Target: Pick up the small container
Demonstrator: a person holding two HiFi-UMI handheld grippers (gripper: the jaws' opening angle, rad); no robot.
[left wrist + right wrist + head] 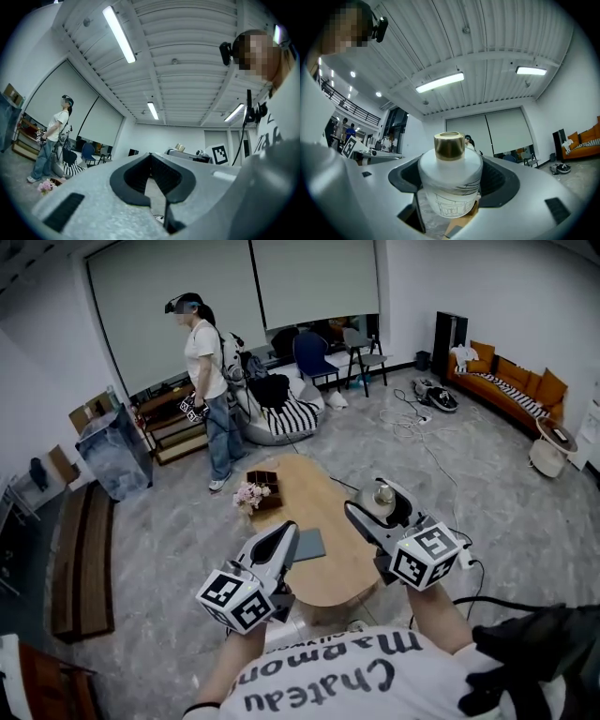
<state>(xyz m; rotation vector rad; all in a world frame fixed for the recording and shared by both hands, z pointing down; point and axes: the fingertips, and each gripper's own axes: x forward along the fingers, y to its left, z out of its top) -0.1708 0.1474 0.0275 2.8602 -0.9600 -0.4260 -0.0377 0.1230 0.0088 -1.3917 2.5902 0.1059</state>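
My right gripper (379, 507) pinches the frosted, gold-capped small container (450, 183) by its body, over the oval wooden table's (330, 570) right edge. A steady squeeze should hold it upright. My left gripper (287, 532) is pressed together, empty; open floor surrounds the table

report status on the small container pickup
Right gripper shut on small white gold-capped container, seemingly lifted above the wooden table. Left gripper shut, empty. Nothing in the way.
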